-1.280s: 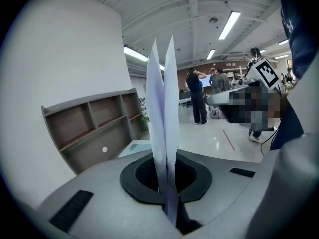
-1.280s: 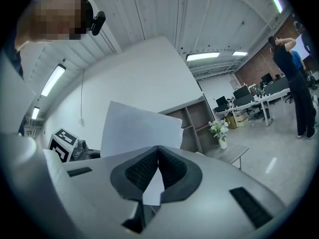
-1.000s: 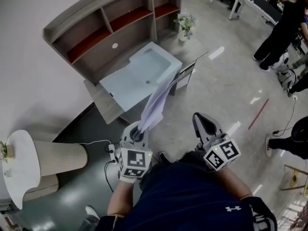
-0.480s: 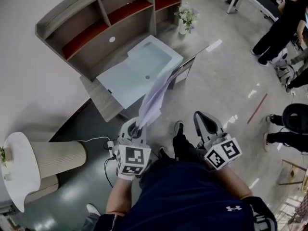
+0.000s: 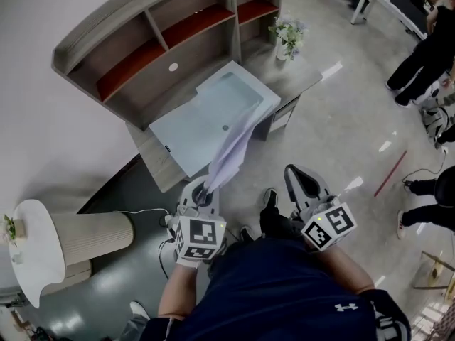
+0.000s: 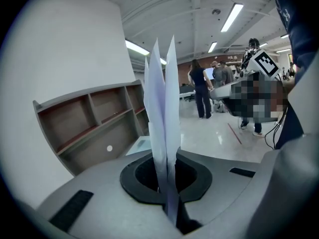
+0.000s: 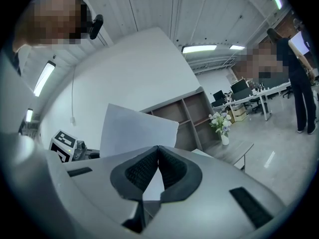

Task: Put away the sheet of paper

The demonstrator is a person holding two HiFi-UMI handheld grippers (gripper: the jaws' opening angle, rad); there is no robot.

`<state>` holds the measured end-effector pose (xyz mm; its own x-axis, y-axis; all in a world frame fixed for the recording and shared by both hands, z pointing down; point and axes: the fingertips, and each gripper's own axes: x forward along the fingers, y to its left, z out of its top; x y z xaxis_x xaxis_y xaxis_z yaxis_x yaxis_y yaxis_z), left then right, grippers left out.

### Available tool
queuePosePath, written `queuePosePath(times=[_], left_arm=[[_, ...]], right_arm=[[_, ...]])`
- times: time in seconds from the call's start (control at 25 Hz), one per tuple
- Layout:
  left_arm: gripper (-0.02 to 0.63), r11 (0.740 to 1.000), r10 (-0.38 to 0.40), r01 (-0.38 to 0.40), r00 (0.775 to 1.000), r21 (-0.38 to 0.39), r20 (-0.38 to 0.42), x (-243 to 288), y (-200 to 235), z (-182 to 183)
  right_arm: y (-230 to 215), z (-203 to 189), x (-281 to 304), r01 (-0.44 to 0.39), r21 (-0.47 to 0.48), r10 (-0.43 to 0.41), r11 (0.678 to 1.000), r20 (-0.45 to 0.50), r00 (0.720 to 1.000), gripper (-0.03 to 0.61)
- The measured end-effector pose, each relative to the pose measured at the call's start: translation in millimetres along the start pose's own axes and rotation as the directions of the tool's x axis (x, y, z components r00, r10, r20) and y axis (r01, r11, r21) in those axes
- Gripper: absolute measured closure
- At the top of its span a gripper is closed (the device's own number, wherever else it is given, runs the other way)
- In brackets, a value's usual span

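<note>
The sheet of paper is pale and bent, and it rises from my left gripper, which is shut on its lower edge. In the left gripper view the paper stands upright as folded layers, clamped where the left gripper closes. My right gripper hangs to the right of it, shut and empty. In the right gripper view the right gripper has its pads touching, and the paper shows behind them. The paper's top hangs above the front edge of the desk.
A light blue mat covers most of the desk. A wooden shelf unit stands behind it. A vase of flowers sits on the desk's far right end. A round white table is at lower left. People stand at the right.
The person has stepped forward, and a shoe now shows between the grippers. The desk and shelf have shifted slightly in view. Both grippers stay as they were, the paper still clamped.
</note>
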<state>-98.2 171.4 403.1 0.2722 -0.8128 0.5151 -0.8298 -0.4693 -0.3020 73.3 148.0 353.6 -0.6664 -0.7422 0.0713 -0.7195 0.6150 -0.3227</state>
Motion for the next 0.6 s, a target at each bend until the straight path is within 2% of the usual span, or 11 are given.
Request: queuePosePath(times=[0.6], left_arm=[[0.598,0.999,0.047,-0.047,0.997,-0.01,-0.065,91,26,47]], right_arm=[[-87,31,75,-0.083,0.055,0.084,0.995,-0.019,0.996,0.566]])
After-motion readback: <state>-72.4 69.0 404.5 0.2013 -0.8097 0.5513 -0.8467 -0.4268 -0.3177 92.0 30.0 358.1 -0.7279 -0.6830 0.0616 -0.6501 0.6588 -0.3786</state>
